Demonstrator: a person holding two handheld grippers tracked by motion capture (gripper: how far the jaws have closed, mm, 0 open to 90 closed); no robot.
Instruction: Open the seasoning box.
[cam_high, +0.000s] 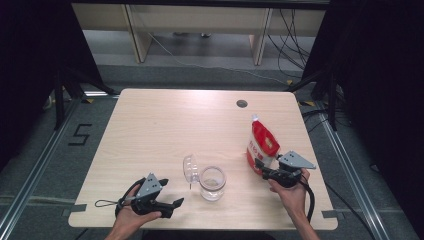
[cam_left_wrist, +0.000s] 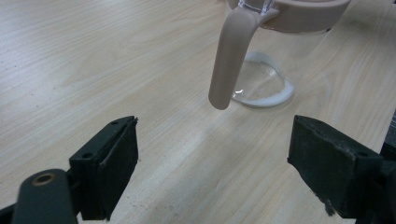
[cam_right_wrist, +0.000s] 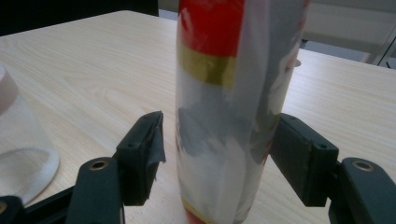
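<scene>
A red-and-white standing pouch (cam_high: 262, 142) is upright on the right half of the wooden table (cam_high: 165, 125). My right gripper (cam_high: 260, 166) is at its base. In the right gripper view the pouch (cam_right_wrist: 224, 93) stands between the jaws of that gripper (cam_right_wrist: 217, 140); a gap shows at the left pad (cam_right_wrist: 147, 140), so it is open. A clear glass jar (cam_high: 212, 183) stands mid-table with its hinged lid (cam_high: 190, 169) swung open to the left. My left gripper (cam_high: 170, 192) lies left of the jar, and its jaws (cam_left_wrist: 212, 163) are wide open and empty, facing the jar's beige strap (cam_left_wrist: 229, 60).
A round cable hole (cam_high: 242, 103) sits near the table's far edge. The jar's glass base (cam_right_wrist: 18, 154) also appears at the left of the right gripper view. Bare tabletop stretches across the far and left parts. Cables trail from both grippers.
</scene>
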